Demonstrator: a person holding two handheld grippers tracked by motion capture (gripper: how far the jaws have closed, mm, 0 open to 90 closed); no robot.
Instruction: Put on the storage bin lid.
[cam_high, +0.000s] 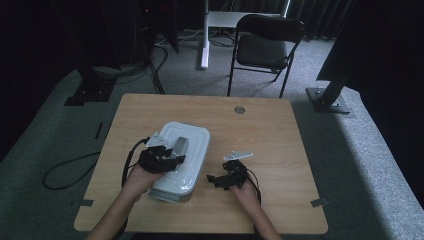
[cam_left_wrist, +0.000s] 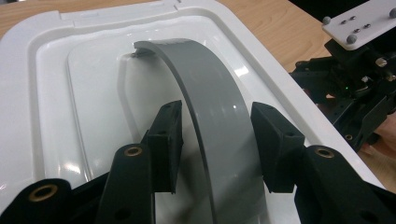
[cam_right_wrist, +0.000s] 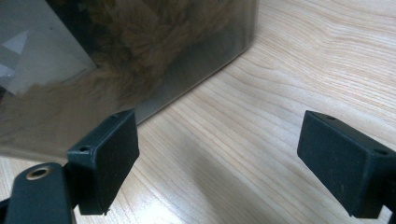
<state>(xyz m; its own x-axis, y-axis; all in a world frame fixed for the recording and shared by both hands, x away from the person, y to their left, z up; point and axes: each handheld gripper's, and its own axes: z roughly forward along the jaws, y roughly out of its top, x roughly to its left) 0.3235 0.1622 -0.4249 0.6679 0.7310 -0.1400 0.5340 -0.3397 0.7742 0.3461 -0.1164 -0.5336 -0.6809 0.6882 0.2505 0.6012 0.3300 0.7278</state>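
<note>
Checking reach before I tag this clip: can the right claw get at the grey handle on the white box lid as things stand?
Probably not without trouble. The left claw already straddles the grey handle, its jaws on either side, taking up the grip spot. The right claw sits open on the table beside the box, nothing between them.

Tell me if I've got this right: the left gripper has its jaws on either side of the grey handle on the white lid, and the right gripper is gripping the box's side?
Not quite. The left gripper does straddle the grey handle on the white lid, but the right gripper grips nothing: the right gripper view shows its jaws wide open over bare table, beside the box.
</note>
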